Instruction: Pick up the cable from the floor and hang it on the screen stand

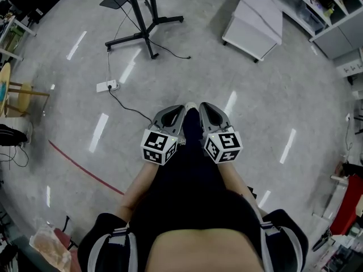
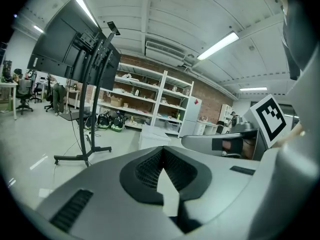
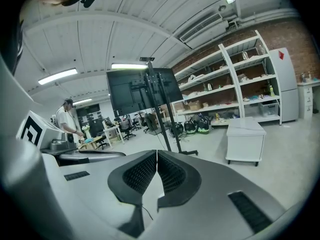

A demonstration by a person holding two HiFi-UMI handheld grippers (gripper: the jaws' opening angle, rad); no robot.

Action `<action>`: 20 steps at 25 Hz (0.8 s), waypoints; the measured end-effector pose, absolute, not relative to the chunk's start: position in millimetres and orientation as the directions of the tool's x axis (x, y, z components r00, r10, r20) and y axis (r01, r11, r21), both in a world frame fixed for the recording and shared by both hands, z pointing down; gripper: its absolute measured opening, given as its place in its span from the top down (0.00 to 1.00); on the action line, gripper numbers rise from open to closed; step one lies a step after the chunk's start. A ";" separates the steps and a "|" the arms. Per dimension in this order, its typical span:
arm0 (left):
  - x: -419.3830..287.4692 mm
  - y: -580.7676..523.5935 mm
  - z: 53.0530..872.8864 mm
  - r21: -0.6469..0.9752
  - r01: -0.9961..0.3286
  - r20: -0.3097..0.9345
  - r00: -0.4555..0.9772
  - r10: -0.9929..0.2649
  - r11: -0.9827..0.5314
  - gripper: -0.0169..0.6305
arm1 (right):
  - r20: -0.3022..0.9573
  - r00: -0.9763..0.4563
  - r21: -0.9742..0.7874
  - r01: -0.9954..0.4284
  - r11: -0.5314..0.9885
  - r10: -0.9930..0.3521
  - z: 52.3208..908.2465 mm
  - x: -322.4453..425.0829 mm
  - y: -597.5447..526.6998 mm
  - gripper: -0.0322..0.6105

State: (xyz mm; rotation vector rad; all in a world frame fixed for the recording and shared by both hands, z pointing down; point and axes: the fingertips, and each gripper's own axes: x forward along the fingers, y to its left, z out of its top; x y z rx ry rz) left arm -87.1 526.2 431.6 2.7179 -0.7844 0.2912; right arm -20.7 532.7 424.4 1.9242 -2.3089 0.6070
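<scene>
A thin black cable (image 1: 129, 109) lies on the grey floor, running from a white power strip (image 1: 106, 85) toward my left gripper. The screen stand (image 1: 143, 24) stands further ahead on black legs; it carries a dark screen (image 2: 75, 46) and also shows in the right gripper view (image 3: 159, 109). My left gripper (image 1: 180, 109) (image 2: 162, 150) and right gripper (image 1: 203, 106) (image 3: 157, 151) are held side by side above the floor, pointing forward. Both are shut, pads meeting, with nothing between them. Neither touches the cable.
A low white cabinet (image 1: 255, 18) (image 3: 245, 136) stands ahead to the right, with shelving (image 1: 317, 7) behind it. Another cable (image 1: 170, 51) trails from the stand's base. A red line (image 1: 85, 169) crosses the floor at left, near a wooden stool (image 1: 22, 95). A person (image 3: 67, 119) stands at distant desks.
</scene>
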 end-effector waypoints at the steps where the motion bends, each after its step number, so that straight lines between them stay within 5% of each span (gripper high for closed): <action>1: -87.2 524.2 433.3 0.224 -0.548 0.275 0.829 -0.487 -0.806 0.97 | 0.303 -0.212 -0.253 -0.958 0.136 -0.929 425.7 -20.0 530.4 0.91; 20: -50.8 426.5 443.5 0.239 -0.576 0.310 0.808 -0.500 -0.782 0.97 | 0.319 -0.227 -0.269 -0.953 0.142 -0.920 436.2 21.8 429.4 0.91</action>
